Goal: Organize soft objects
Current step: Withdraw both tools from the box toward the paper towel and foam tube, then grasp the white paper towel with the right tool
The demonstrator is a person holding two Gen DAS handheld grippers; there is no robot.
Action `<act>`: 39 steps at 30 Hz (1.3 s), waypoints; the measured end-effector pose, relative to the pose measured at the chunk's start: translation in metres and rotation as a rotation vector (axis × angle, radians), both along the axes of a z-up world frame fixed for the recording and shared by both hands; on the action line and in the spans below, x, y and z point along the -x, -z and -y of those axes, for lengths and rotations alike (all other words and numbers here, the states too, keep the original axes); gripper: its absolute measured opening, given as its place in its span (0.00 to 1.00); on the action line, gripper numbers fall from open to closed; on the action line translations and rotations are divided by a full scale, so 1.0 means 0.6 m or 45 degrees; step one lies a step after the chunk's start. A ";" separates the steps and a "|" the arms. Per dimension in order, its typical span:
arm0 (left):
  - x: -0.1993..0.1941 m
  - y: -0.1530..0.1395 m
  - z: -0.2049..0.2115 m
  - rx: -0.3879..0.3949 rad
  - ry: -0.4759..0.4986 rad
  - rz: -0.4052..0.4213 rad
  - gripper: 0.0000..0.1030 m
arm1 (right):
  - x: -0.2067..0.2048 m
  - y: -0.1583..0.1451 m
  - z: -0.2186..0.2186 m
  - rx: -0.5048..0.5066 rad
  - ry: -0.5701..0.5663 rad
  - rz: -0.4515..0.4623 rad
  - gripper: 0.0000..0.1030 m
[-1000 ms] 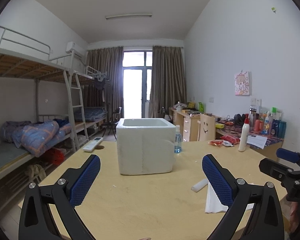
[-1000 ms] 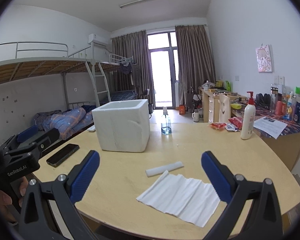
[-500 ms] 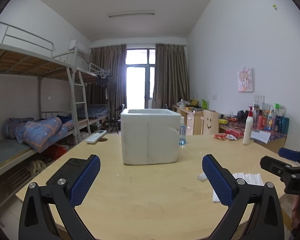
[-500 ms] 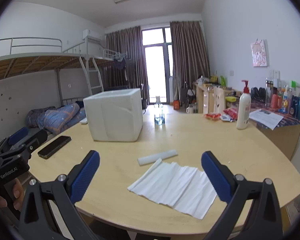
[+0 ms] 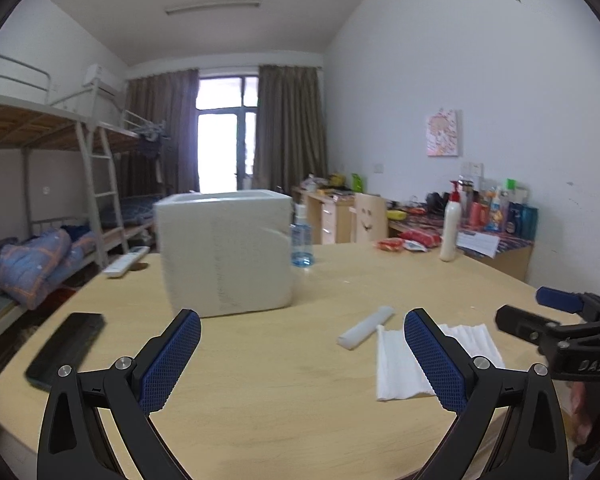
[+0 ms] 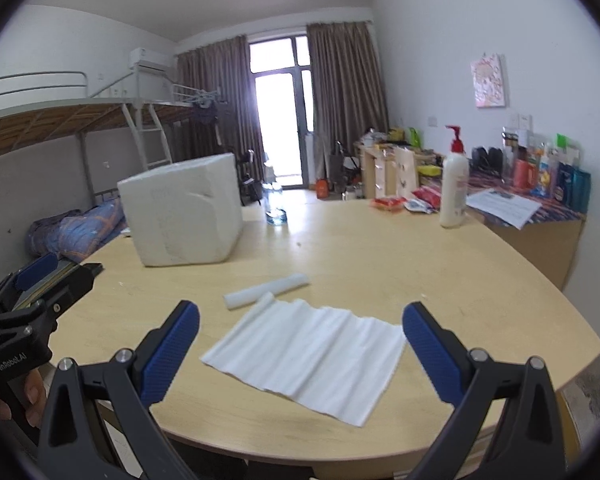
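A white creased cloth (image 6: 312,352) lies flat near the front edge of the round wooden table (image 6: 360,248); it also shows in the left wrist view (image 5: 396,360). A white foam stick (image 6: 266,290) lies just beyond it, also seen in the left wrist view (image 5: 366,326). A white foam box (image 5: 226,252) stands at mid table, also in the right wrist view (image 6: 184,210). My left gripper (image 5: 302,356) is open and empty, left of the cloth. My right gripper (image 6: 300,348) is open and empty, hovering over the cloth.
A black phone (image 5: 66,350) lies at the table's left edge. A blue spray bottle (image 5: 301,236), a white pump bottle (image 6: 454,184), red snack packs (image 6: 404,202) and a remote (image 5: 126,266) sit at the back. A bunk bed stands to the left, a cluttered desk to the right.
Both grippers have tilted down and moved nearer the table. The right one now frames the cloth more closely. Both stay open and empty.
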State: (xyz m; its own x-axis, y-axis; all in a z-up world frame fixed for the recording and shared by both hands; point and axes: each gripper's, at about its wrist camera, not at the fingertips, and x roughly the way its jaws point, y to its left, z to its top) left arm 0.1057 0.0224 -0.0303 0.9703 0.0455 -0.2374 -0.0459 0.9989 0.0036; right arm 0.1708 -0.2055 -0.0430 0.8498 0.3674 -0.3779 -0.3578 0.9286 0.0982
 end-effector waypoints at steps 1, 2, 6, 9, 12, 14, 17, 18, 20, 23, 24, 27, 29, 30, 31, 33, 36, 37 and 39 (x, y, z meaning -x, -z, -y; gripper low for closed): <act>-0.003 0.001 0.002 0.002 0.016 -0.008 0.99 | -0.005 0.005 0.003 0.004 0.020 -0.017 1.00; -0.010 0.002 0.006 0.004 0.039 -0.017 0.99 | -0.011 0.011 0.006 -0.001 0.034 -0.034 1.00; -0.025 0.006 0.014 0.002 0.060 -0.025 0.99 | -0.035 0.030 0.008 -0.020 0.049 -0.109 1.00; -0.039 0.011 0.018 0.005 0.097 -0.053 0.99 | -0.045 0.039 0.002 -0.002 0.051 -0.134 1.00; -0.051 0.017 0.020 -0.010 0.110 -0.069 0.99 | -0.056 0.050 -0.004 0.011 0.059 -0.170 1.00; -0.058 0.021 0.019 -0.009 0.117 -0.084 0.99 | -0.062 0.055 -0.007 0.018 0.065 -0.187 1.00; -0.070 0.029 0.014 0.009 0.133 -0.113 0.99 | -0.073 0.062 -0.013 0.029 0.066 -0.215 1.00; -0.073 0.031 0.013 0.011 0.127 -0.120 0.99 | -0.076 0.063 -0.014 0.031 0.068 -0.221 0.99; -0.078 0.034 0.011 0.019 0.119 -0.121 0.99 | -0.081 0.065 -0.022 0.039 0.056 -0.234 0.97; -0.085 0.036 0.009 0.032 0.121 -0.131 0.99 | -0.089 0.070 -0.035 0.078 0.057 -0.258 0.96; -0.086 0.036 0.007 0.032 0.122 -0.133 0.99 | -0.093 0.073 -0.038 0.087 0.062 -0.270 0.93; -0.090 0.034 0.004 0.028 0.116 -0.134 0.99 | -0.106 0.088 -0.043 0.118 0.079 -0.328 0.84; -0.094 0.036 0.004 0.023 0.105 -0.140 0.99 | -0.112 0.094 -0.045 0.145 0.092 -0.347 0.80; -0.096 0.036 0.003 0.026 0.106 -0.140 0.99 | -0.112 0.095 -0.047 0.164 0.106 -0.334 0.79; -0.097 0.037 0.003 0.028 0.107 -0.141 0.99 | -0.112 0.095 -0.048 0.172 0.109 -0.335 0.79; -0.101 0.037 0.004 0.027 0.105 -0.147 0.99 | -0.113 0.095 -0.050 0.197 0.116 -0.339 0.79; -0.108 0.037 0.008 0.025 0.117 -0.165 0.99 | -0.113 0.095 -0.054 0.231 0.133 -0.334 0.72; -0.110 0.037 0.010 0.024 0.125 -0.173 0.99 | -0.113 0.094 -0.051 0.236 0.146 -0.335 0.68; -0.116 0.034 0.014 0.021 0.145 -0.185 0.99 | -0.113 0.091 -0.043 0.238 0.164 -0.338 0.49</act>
State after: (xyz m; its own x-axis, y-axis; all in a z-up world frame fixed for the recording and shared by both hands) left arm 0.1751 0.0139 -0.0508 0.9244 -0.0675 -0.3754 0.0669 0.9977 -0.0147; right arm 0.2387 -0.1796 -0.0977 0.7477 0.1670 -0.6427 -0.2214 0.9752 -0.0042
